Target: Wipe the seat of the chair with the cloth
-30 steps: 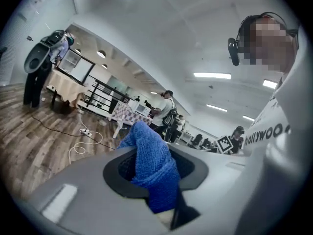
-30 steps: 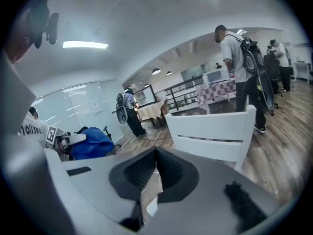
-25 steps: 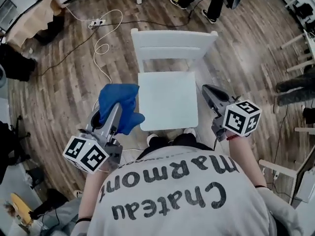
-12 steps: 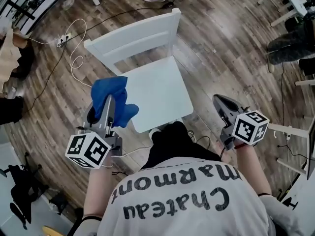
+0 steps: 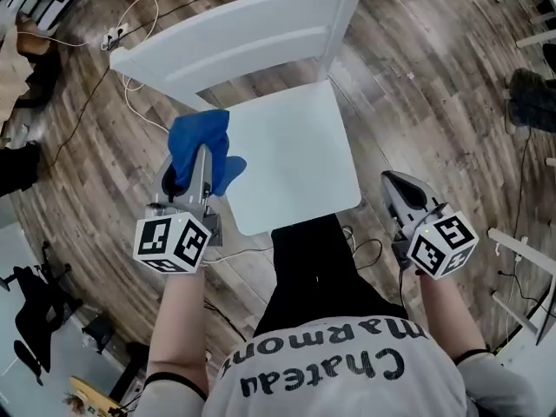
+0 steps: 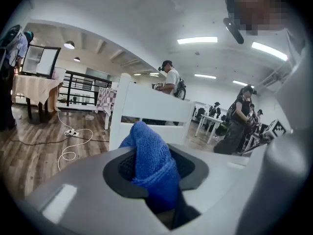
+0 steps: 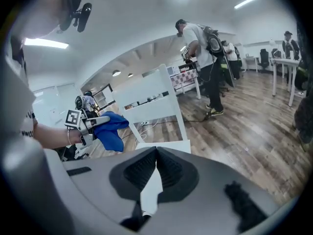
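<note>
Left tongs (image 5: 199,155) carried one cloth (image 5: 193,132) over one chair (image 5: 291,159).

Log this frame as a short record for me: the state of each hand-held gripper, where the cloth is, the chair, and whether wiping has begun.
left hand-held gripper: shut on the blue cloth
right hand-held gripper: shut, empty, held off the seat's right front corner
blue cloth: bunched in the jaws, over the seat's left edge; contact with the seat unclear
chair: white, upright on the wood floor, backrest on the far side from the person
seat: bare, nothing lying on it
wiping: not clearly begun
</note>
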### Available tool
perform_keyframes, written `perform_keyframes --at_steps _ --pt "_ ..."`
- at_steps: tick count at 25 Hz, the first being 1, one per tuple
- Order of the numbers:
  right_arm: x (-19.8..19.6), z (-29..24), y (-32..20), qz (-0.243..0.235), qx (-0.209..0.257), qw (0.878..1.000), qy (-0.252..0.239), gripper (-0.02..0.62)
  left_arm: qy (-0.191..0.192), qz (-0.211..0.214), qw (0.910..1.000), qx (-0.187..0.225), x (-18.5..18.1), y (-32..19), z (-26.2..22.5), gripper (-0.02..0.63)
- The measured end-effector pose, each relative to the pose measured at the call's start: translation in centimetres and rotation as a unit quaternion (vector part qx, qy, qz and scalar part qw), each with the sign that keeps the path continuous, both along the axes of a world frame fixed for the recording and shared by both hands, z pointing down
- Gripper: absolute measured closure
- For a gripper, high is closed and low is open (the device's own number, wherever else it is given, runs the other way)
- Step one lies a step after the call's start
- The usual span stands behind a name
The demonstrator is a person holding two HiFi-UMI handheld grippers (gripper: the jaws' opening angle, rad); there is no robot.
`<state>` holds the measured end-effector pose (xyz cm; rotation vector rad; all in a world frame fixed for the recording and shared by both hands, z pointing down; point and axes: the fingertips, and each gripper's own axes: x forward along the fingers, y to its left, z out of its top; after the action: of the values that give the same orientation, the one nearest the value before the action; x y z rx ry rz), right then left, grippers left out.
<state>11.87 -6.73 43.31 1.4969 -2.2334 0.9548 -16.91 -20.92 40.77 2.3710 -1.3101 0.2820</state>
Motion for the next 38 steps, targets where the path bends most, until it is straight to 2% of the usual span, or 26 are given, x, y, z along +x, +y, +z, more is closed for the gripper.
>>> perform_keyframes --at_steps 5,11,14,20,23,26,28,33,38 --pt "1.2 5.8 -1.1 -0.001 -0.015 0.999 -0.028 0.58 -0.046 -0.044 0.9979 -0.01 -0.5 -2.4 8.0 0.482" --pt "2.3 10.0 -4.0 -0.017 0.025 0.999 -0.03 0.58 -0.075 -0.085 0.9935 -0.006 -1.5 -5.0 15.8 0.482" --pt "2.2 11.9 -4.5 -0.019 0.038 0.998 -0.04 0.58 -0.093 -0.098 0.9908 -0.006 -2.0 -5.6 18.9 0.477" --pt "1.6 15.4 -3.5 -0.03 0.031 0.998 -0.054 0.58 -0.12 -0.123 0.9847 -0.026 -2.8 -6.5 23.8 0.477" --pt "1.6 16.3 -2.9 -0.027 0.025 0.998 -0.058 0.58 -0.122 -0.129 0.9833 -0.04 -2.7 -7.2 25.7 0.477" --pt "1.9 16.7 -2.3 -0.018 0.019 0.998 -0.058 0.58 -0.106 -0.139 0.9831 -0.056 -2.2 -7.8 27.2 0.477" --pt "2.5 16.8 -1.8 -0.013 0.014 0.998 -0.058 0.58 -0.102 -0.135 0.9837 -0.059 -1.1 -8.0 27.7 0.479" --pt "4.5 16.8 0.6 0.006 -0.007 0.998 -0.065 0.58 -0.112 -0.075 0.9888 -0.064 4.7 -7.7 27.9 0.479" --pt "5.3 16.7 2.5 0.031 -0.028 0.997 -0.068 0.58 -0.124 -0.044 0.9895 -0.06 9.4 -8.0 28.3 0.479"
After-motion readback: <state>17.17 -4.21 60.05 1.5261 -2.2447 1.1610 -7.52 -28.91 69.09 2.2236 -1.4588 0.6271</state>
